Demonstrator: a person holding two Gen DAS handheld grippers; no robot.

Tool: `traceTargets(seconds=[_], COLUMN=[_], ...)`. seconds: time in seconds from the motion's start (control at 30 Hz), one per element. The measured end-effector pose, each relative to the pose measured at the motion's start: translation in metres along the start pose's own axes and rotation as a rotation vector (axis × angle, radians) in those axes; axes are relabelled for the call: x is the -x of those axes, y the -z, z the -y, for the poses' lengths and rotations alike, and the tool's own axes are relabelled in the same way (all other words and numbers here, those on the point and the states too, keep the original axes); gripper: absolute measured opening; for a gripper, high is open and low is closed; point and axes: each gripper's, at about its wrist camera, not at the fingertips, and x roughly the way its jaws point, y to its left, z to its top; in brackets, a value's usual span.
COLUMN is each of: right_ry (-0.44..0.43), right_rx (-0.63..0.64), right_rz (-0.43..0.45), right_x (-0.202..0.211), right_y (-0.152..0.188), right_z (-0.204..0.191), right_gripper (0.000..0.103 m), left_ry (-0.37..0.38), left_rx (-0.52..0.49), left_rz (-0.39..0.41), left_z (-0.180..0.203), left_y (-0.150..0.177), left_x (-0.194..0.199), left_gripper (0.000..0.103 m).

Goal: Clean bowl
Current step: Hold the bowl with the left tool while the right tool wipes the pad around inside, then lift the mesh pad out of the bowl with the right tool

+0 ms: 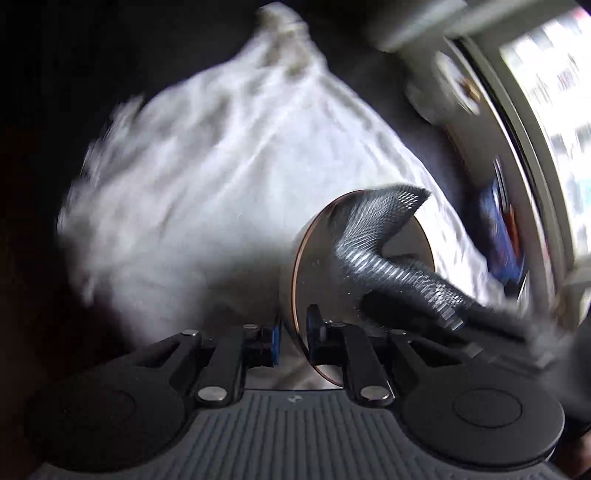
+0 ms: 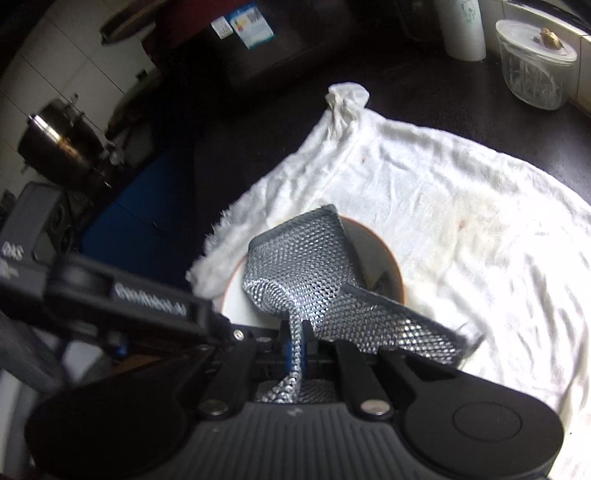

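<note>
Closest in, the left gripper (image 1: 291, 338) has its blue-padded fingers pinched onto the rim of the bowl (image 1: 317, 266), one finger outside the wall and one inside, so the bowl is tipped up on edge with its brown-rimmed opening facing right. The right gripper (image 2: 295, 350) is clamped tight on a twisted tail of the silver mesh scrubbing cloth (image 2: 303, 269); the rest of the cloth fans out and drapes into the bowl's (image 2: 388, 269) opening, covering most of the inside. From the right wrist view the left gripper's body cuts across the lower left and hides that side of the bowl.

Under all this is a crumpled white towel (image 2: 461, 221) with some faint brownish stains, spread on a dark countertop (image 2: 424, 81). The bowl sits over the towel's near-left part.

Further back: a glass jar (image 2: 532, 70) with a lid and a white roll (image 2: 463, 29) at the far right, and a shiny metal pot (image 2: 61, 142) off to the left. The left wrist view is pretty motion-blurred, so the background there is mush.
</note>
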Motion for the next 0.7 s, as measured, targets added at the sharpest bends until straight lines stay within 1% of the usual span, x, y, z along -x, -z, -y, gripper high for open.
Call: traceTargets(seconds=[0.03, 0.1, 0.13, 0.17, 0.2, 0.23, 0.3, 0.33, 0.37, 0.4, 0.47, 0.53, 0.57, 0.6, 0.67, 0.7], right_ry=[0.003, -0.015, -0.008, 0.003, 0.017, 0.041, 0.090, 0.114, 0.128, 0.135, 0.164, 0.216, 0.272, 0.309, 0.362, 0.384], right_rx=[0.003, -0.031, -0.036, -0.035, -0.034, -0.035, -0.032, -0.039, -0.056, -0.064, -0.072, -0.054, -0.030, -0.010, 0.041, 0.071], right_rz=[0.025, 0.096, 0.129, 0.154, 0.181, 0.213, 0.250, 0.269, 0.285, 0.296, 0.339, 0.380, 0.406, 0.417, 0.415, 0.410], right_x=[0.009, 0.035, 0.047, 0.055, 0.063, 0.073, 0.085, 0.090, 0.095, 0.099, 0.110, 0.121, 0.125, 0.125, 0.121, 0.118], right_y=[0.000, -0.002, -0.003, -0.005, -0.006, -0.007, -0.009, -0.010, -0.011, -0.011, -0.011, -0.010, -0.010, -0.010, -0.011, -0.011], right_z=[0.001, 0.009, 0.013, 0.016, 0.019, 0.025, 0.035, 0.041, 0.048, 0.052, 0.059, 0.061, 0.059, 0.058, 0.057, 0.056], right_gripper=[0.004, 0.004, 0.004, 0.004, 0.004, 0.004, 0.004, 0.004, 0.004, 0.004, 0.004, 0.004, 0.004, 0.004, 0.004, 0.004], left_ry=[-0.003, -0.012, -0.026, -0.051, -0.065, -0.069, -0.102, -0.115, -0.139, -0.158, -0.200, -0.257, -0.287, -0.315, -0.323, -0.310], left_rx=[-0.045, -0.134, -0.186, -0.270, -0.319, -0.362, -0.511, -0.561, -0.633, -0.684, -0.760, -0.850, -0.908, -0.960, -1.006, -1.034], left_rz=[0.024, 0.071, 0.093, 0.118, 0.133, 0.146, 0.192, 0.209, 0.236, 0.257, 0.312, 0.378, 0.416, 0.450, 0.475, 0.463], left_z=[0.005, 0.014, 0.020, 0.029, 0.035, 0.040, 0.057, 0.063, 0.071, 0.076, 0.085, 0.093, 0.097, 0.100, 0.102, 0.101], left_y=[0.000, -0.001, -0.001, -0.002, -0.004, -0.005, -0.005, -0.003, -0.001, 0.001, 0.004, 0.010, 0.013, 0.016, 0.018, 0.020], left_x=[0.002, 0.005, 0.006, 0.006, 0.005, 0.005, 0.007, 0.008, 0.009, 0.011, 0.011, 0.013, 0.013, 0.012, 0.008, 0.004], left_gripper=[0.007, 0.006, 0.006, 0.005, 0.005, 0.005, 0.006, 0.006, 0.006, 0.006, 0.006, 0.006, 0.006, 0.006, 0.006, 0.006])
